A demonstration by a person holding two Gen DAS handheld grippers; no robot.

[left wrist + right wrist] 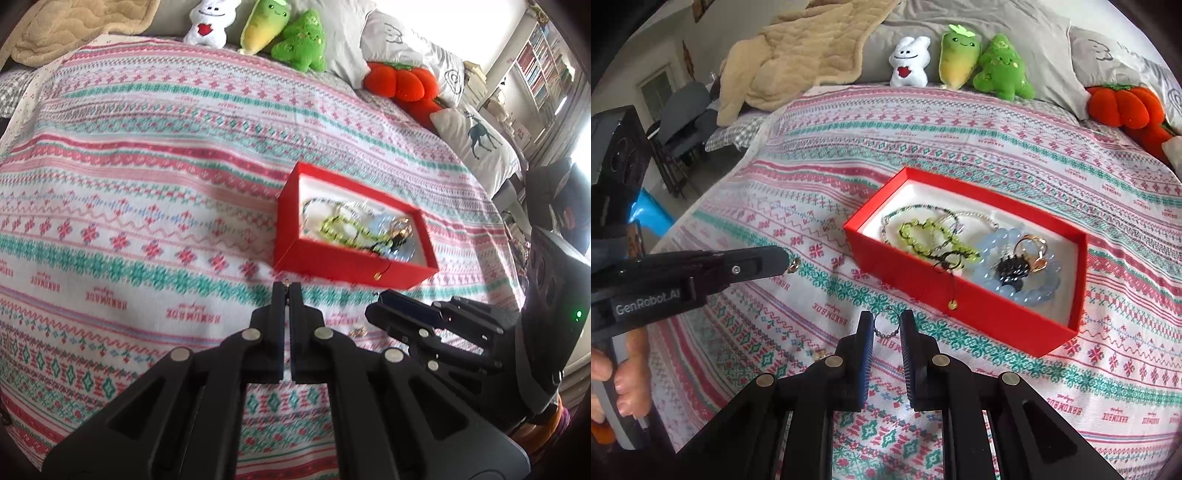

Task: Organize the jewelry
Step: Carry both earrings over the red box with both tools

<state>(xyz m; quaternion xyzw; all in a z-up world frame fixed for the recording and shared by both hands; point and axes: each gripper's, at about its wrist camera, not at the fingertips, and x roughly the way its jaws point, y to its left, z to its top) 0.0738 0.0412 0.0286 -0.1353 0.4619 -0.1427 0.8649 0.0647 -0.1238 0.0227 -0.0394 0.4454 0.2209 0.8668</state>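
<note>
A red jewelry box point(916, 280) with a white lining lies open on the patterned bedspread; it also shows in the left wrist view point(332, 264). Inside are a green bead bracelet point(932, 236), a blue bead bracelet point(1027, 288), silver chains and gold rings. My left gripper point(287, 285) is shut on a small gold ring point(793, 265), held above the bedspread left of the box. My right gripper point(886, 321) is open, with a thin wire ring strung with small beads point(886, 325) lying between its fingertips. Another small gold piece point(357, 331) lies on the bedspread.
Plush toys point(960, 59), an orange pumpkin cushion point(1123, 105), grey pillows and a beige blanket point(798, 48) line the back of the bed. A bookshelf point(543, 62) stands at the far right. The bed edge drops off at the left of the right wrist view.
</note>
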